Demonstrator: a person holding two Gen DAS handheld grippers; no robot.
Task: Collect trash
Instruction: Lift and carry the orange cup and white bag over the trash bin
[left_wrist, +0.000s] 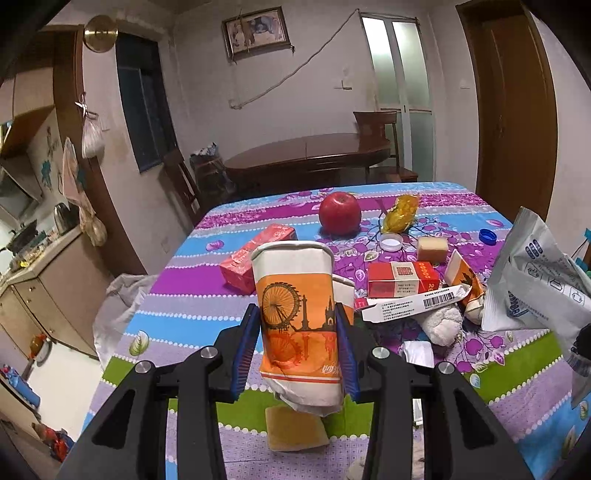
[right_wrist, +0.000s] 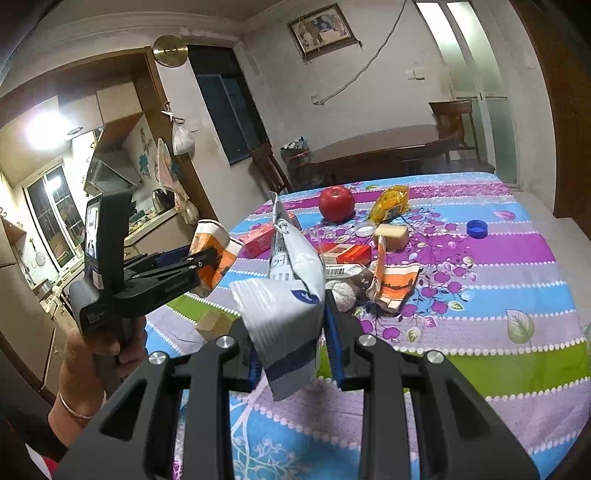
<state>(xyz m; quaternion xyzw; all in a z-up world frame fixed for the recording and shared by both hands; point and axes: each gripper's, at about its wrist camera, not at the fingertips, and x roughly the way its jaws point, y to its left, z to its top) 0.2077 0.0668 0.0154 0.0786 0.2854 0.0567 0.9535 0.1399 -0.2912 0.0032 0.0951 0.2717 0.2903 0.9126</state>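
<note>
Both hands are mid-carry, each with a piece of trash lifted off the tabletop (left_wrist: 177, 291). On the left, the left gripper (left_wrist: 301, 347) has its fingers clamped on a crumpled paper cup (left_wrist: 295, 306), held upright above the cloth. On the right, the right gripper (right_wrist: 293, 345) has its fingers pinched on a white plastic bag (right_wrist: 284, 295). No bin shows in either view, so the next move seems to be finding one and releasing both. Cartons and wrappers remain beyond.
</note>
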